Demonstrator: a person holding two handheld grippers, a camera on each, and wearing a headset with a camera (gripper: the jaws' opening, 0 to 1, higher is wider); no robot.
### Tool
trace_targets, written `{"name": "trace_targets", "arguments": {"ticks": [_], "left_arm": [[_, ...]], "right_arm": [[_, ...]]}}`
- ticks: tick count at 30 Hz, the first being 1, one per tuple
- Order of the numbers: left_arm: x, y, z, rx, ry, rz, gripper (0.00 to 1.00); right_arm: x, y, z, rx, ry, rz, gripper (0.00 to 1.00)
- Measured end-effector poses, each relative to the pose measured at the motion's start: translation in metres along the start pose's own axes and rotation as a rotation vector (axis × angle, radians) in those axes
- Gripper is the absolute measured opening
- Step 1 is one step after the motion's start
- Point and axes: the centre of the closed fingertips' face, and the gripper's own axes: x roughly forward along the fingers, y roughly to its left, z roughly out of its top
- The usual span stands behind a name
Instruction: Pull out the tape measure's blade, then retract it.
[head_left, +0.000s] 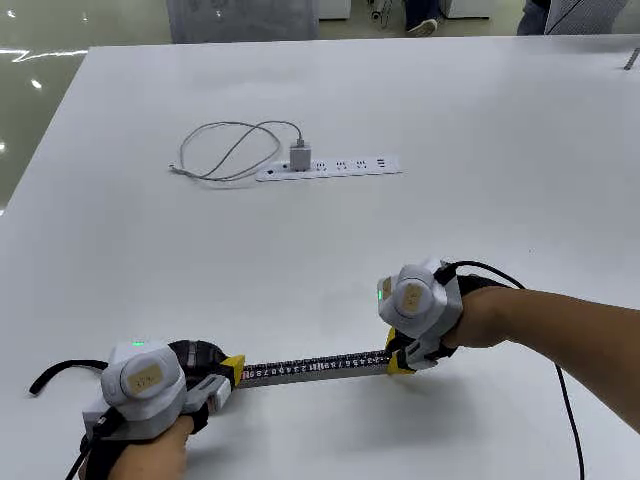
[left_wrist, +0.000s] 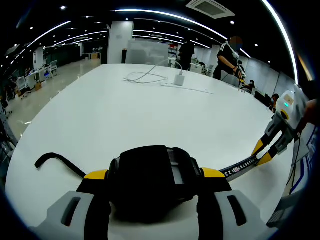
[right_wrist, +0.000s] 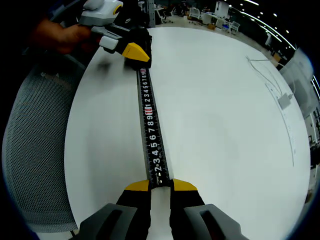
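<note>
A black tape measure case (head_left: 197, 358) (left_wrist: 150, 180) rests on the white table, held between the yellow-tipped jaws of my left gripper (head_left: 228, 372) (left_wrist: 150, 175). Its blade (head_left: 312, 367) (right_wrist: 150, 132) (left_wrist: 240, 167), dark with white numbers, stretches flat across the table to my right gripper (head_left: 397, 361) (right_wrist: 156, 185), which is shut on the blade's end. In the right gripper view the left gripper (right_wrist: 131, 50) shows at the top with the case. A black wrist strap (head_left: 60, 372) (left_wrist: 57, 161) trails from the case to the left.
A white power strip (head_left: 330, 167) with a plugged charger (head_left: 300, 156) and a coiled white cable (head_left: 225, 150) lies at the table's middle. A mesh chair (right_wrist: 35, 150) stands by the near edge. People stand beyond the far edge (left_wrist: 227, 57).
</note>
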Motion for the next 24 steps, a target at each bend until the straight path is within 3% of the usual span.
{"name": "trace_targets", "arguments": {"ticks": [24], "left_arm": [[0.0004, 0.0001, -0.0002, 0.000, 0.000, 0.000, 0.67]], "right_arm": [[0.0037, 0.0012, 0.0084, -0.014, 0.015, 0.005, 0.10]]}}
